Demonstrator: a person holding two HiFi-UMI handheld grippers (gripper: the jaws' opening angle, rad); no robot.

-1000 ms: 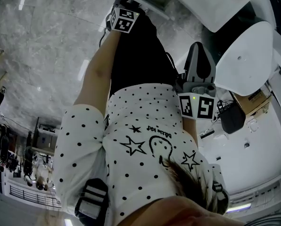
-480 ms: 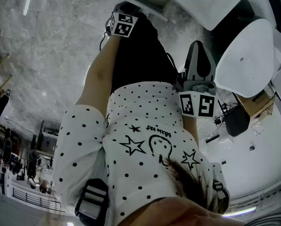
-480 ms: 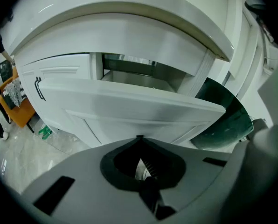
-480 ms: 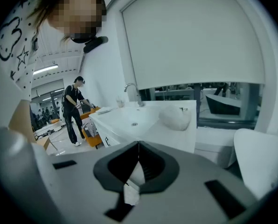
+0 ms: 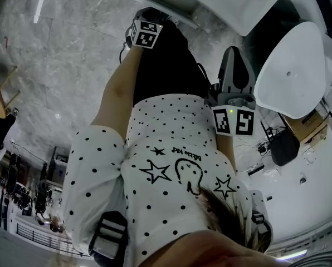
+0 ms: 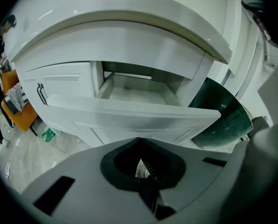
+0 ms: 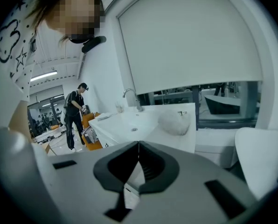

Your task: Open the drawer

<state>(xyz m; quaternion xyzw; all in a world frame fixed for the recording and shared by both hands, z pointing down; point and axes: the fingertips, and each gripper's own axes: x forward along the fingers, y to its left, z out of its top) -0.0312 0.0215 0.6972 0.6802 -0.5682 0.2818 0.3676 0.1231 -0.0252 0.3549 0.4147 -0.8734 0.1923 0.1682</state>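
White vanity point(image 6: 129, 45), seen from the left gripper view: the drawer point(image 6: 129, 115) under its top stands pulled out, the front tilted forward and the inside bare. Beside it on the left is a cabinet door point(image 6: 66, 85) with a black handle point(image 6: 42, 94), shut. A dark green curved thing point(image 6: 223, 113) sits low on the right, and I can't tell what it is.

Left gripper point(image 6: 139, 141) points at the drawer front from just below. Its jaws have just been closing and now meet, with nothing between them and no grip on the drawer.

Right gripper point(image 7: 139, 144) faces away from the drawer, toward a washbasin counter point(image 7: 176, 134) with a faucet point(image 7: 129, 96) under a big white blind point(image 7: 190, 41). Its jaws are pressed together too, empty.
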